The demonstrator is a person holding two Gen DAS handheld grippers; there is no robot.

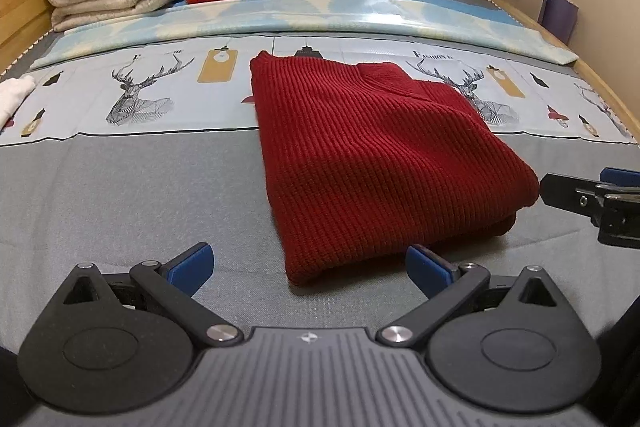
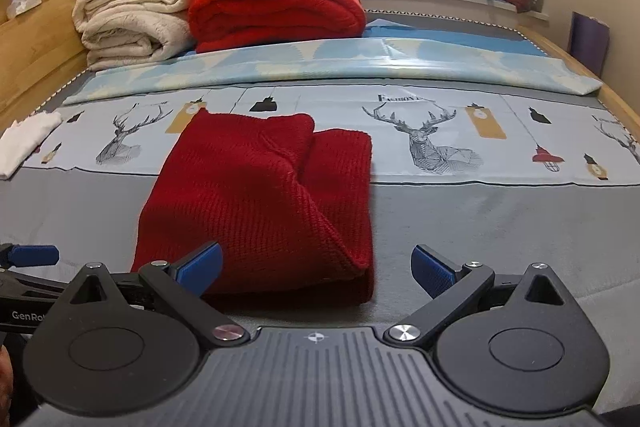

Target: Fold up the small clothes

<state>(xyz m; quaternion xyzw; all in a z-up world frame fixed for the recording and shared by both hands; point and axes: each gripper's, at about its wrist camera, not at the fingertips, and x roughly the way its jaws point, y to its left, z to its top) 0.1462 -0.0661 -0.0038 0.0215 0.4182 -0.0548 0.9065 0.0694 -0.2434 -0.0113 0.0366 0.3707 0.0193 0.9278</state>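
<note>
**Operator:** While the sweater [image 1: 372, 163] lies folded on the bed [image 1: 120, 195], what state are the tongs in?

**Technician:** Both are spread wide and hold nothing. The left gripper [image 1: 308, 267] sits just short of the sweater's near left corner. The right gripper [image 2: 316, 267] faces the near edge, and its left pad [image 2: 202, 267] overlaps the knit in that view; contact cannot be confirmed.

**Operator:** How will the garment handle?

**Technician:** Judged from the coarse ribbed knit, it is soft, limp and fairly thick. It will sag between two holds and will not keep an edge stiff. The texture should grip the pads well, so slipping is unlikely. Nothing about it is fragile.

**Operator:** Where should each gripper take hold?

**Technician:** At the two near corners, pinching through all layers at the rounded fold. A shallow bite risks lifting only the top layer and undoing the stack. The upper flap lies diagonally across the right half, so the right-hand hold needs the deeper bite.
</note>
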